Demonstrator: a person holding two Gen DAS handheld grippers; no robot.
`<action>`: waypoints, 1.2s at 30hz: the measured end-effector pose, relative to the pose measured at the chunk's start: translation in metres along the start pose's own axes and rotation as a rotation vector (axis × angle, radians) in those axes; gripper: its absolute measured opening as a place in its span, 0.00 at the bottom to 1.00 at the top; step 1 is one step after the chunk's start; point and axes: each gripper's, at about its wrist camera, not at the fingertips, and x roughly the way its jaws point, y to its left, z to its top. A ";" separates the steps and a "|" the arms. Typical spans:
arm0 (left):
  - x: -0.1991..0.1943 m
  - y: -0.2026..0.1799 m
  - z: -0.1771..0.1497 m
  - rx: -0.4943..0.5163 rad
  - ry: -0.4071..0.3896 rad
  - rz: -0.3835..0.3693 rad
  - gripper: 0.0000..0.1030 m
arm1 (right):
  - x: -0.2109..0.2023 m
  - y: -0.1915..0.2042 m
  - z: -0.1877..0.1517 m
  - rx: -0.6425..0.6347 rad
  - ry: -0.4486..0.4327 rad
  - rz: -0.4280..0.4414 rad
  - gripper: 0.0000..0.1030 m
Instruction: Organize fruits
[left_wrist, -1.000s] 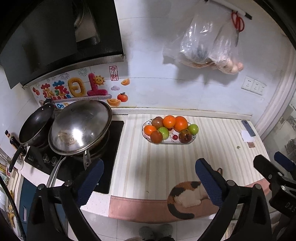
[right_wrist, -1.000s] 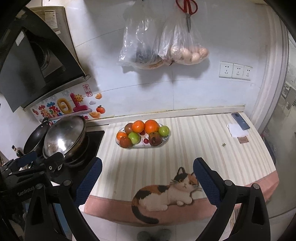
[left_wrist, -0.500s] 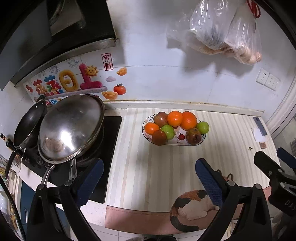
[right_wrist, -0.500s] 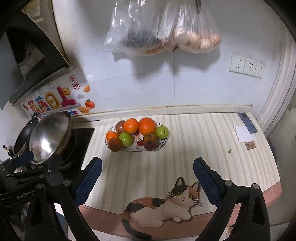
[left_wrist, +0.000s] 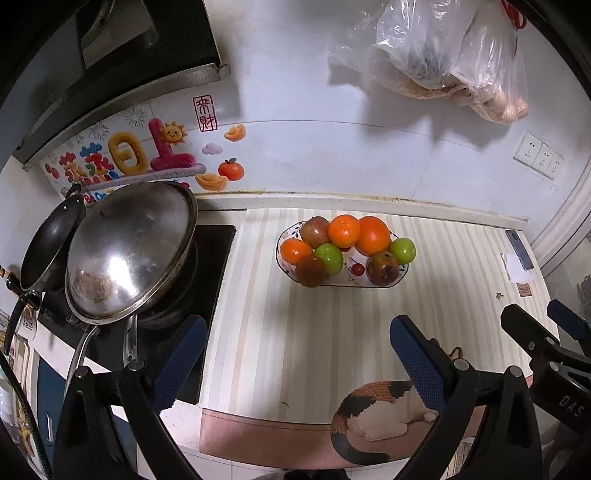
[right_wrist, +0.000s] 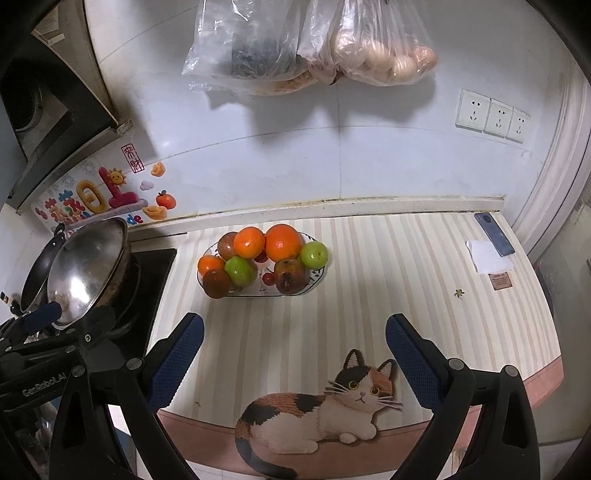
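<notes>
A patterned oval plate stands at the back of the striped counter mat. It holds a heap of fruit: oranges, green apples, dark reddish fruits and small cherries. My left gripper is open and empty, in front of the plate. My right gripper is open and empty, nearer the counter's front edge, over the cat picture. The right gripper also shows at the right of the left wrist view.
A stove with a steel wok and a black pan fills the left. Plastic bags hang on the wall above the plate. A phone and paper lie at the far right.
Both grippers have moved forward and lower toward the counter; the fruit plate looks closer. Both stay open and empty.
</notes>
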 end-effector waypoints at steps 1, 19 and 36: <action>0.001 -0.001 -0.001 0.004 0.002 0.003 0.99 | 0.001 0.000 -0.001 0.000 0.004 0.001 0.98; -0.005 0.000 -0.008 0.004 -0.002 0.002 0.99 | 0.003 -0.002 -0.010 0.000 0.025 0.006 0.98; -0.011 -0.003 -0.015 0.003 -0.012 0.004 0.99 | -0.010 0.000 -0.011 -0.014 0.011 0.000 0.98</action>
